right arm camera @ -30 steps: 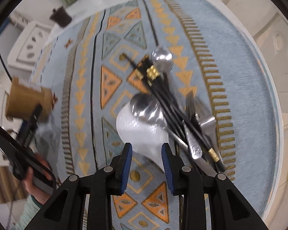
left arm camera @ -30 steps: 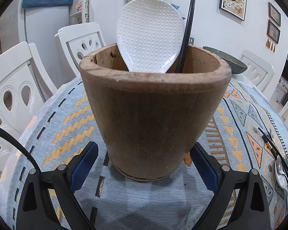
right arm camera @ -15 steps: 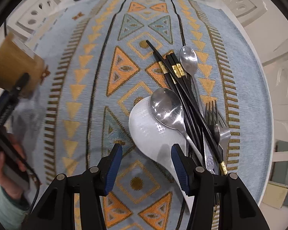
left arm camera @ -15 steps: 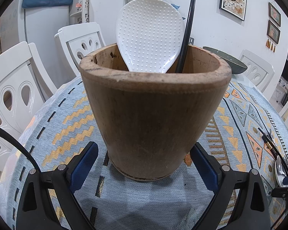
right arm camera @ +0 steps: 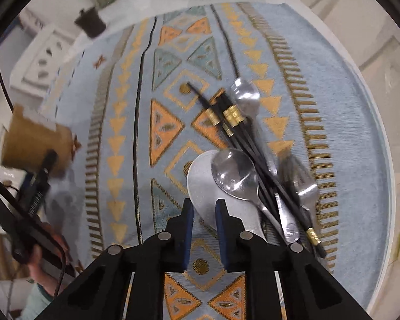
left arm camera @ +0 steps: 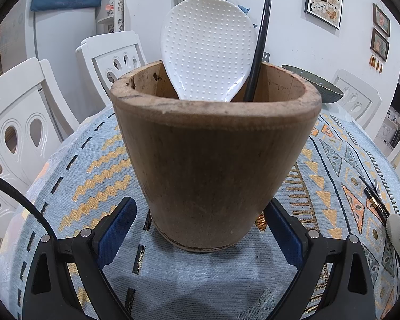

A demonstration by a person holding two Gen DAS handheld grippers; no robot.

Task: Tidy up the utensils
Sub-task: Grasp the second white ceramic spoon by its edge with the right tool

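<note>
Centre of the left wrist view: tall brown wooden utensil pot [left arm camera: 213, 160] sits between the left gripper [left arm camera: 200, 229] jaws, blue pads apart on either side of its base; contact not clear. Dimpled white rice paddle [left arm camera: 208, 50] and a thin black handle [left arm camera: 258, 48] stand inside it. Lower centre of the right wrist view: right gripper [right arm camera: 203, 210] jaws have just been closing, now narrow, over the edge of a flat white plastic paddle [right arm camera: 202, 184]; grip not clear. Large steel spoon [right arm camera: 234, 173], black gold-banded chopsticks [right arm camera: 242, 136] and steel forks [right arm camera: 304, 184] lie piled on the blue patterned tablecloth [right arm camera: 333, 106].
</note>
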